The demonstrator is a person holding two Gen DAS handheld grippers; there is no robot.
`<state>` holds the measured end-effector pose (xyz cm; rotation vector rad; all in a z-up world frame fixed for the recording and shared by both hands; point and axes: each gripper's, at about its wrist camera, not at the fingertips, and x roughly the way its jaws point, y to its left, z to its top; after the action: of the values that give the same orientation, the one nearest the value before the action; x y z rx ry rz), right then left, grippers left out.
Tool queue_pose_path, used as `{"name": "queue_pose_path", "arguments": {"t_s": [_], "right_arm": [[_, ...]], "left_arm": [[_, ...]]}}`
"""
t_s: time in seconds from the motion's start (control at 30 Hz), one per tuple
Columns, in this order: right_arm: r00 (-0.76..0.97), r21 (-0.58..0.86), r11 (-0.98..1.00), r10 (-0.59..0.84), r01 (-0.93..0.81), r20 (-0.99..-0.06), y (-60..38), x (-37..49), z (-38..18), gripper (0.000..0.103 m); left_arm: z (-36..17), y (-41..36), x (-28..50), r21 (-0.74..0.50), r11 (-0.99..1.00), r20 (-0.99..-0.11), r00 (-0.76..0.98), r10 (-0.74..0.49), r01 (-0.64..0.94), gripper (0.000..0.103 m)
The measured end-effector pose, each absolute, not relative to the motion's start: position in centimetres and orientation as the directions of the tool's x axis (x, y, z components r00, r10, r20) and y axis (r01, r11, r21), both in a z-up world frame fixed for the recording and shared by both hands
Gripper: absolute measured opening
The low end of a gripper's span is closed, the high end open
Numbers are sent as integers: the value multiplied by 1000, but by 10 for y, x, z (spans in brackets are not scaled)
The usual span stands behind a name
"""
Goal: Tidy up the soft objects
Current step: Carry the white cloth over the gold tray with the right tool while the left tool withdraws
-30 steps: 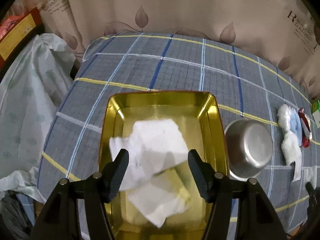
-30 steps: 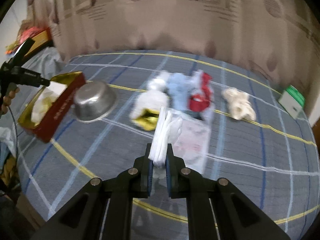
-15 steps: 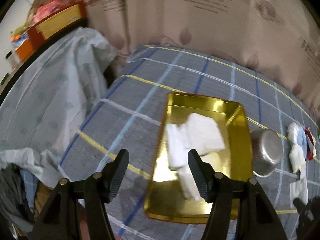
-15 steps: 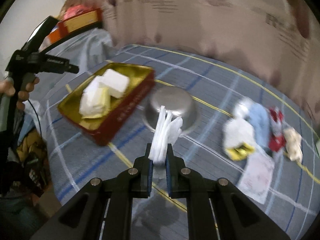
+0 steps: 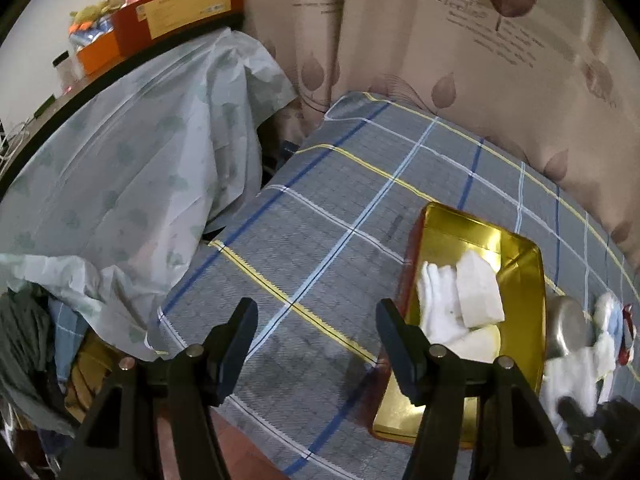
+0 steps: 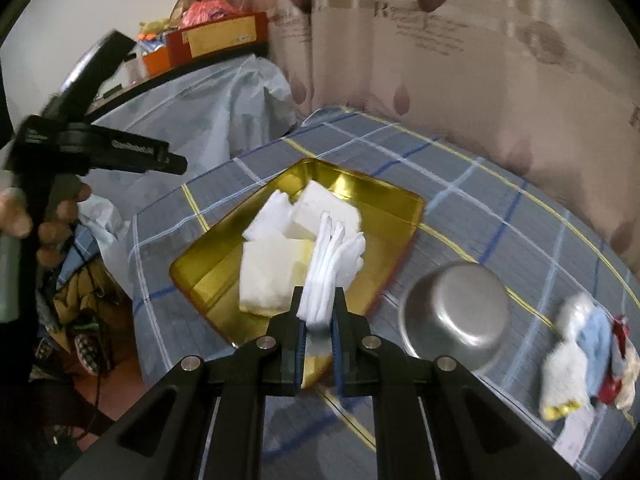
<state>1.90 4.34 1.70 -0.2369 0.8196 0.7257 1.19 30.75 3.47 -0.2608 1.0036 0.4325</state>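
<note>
A gold tray (image 6: 384,196) with red outer walls sits on the checked tablecloth and holds several white folded cloths (image 6: 268,276). It also shows in the left wrist view (image 5: 524,252), with the cloths (image 5: 476,296) inside. My right gripper (image 6: 319,314) is shut on a white folded cloth (image 6: 334,252) and holds it above the tray's near right edge. My left gripper (image 5: 314,328) is open and empty, to the left of the tray above bare tablecloth.
A steel bowl (image 6: 456,312) stands right of the tray. A pile of small soft items (image 6: 584,344) in white, blue and red lies further right. A plastic-covered piece of furniture (image 5: 132,168) stands left of the table. The table's near edge (image 5: 280,436) runs below my left gripper.
My right gripper has carried the white cloth leftward from over the bowl to over the tray. My left gripper has swung left, away from the tray, still open.
</note>
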Motion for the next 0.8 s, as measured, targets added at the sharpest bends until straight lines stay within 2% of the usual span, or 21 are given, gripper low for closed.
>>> {"name": "queue_pose_path", "arguments": {"t_s": [0.33, 0.63, 0.7, 0.77, 0.8], "right_arm": [[483, -22, 772, 374, -635, -792, 90, 50, -24, 10], [459, 8, 791, 364, -612, -810, 111, 69, -40, 13], [463, 2, 793, 358, -610, -811, 111, 66, -40, 22], [469, 6, 795, 363, -607, -805, 109, 62, -37, 57], [468, 22, 797, 376, -604, -800, 106, 60, -34, 63]], "left_arm": [[32, 312, 12, -56, 885, -863, 468, 189, -462, 63], [25, 304, 17, -57, 893, -875, 453, 171, -447, 63], [25, 303, 17, -58, 893, -875, 454, 170, -446, 63], [26, 303, 16, -64, 893, -873, 458, 166, -446, 63], [26, 303, 16, -64, 893, -874, 457, 166, -446, 63]]}}
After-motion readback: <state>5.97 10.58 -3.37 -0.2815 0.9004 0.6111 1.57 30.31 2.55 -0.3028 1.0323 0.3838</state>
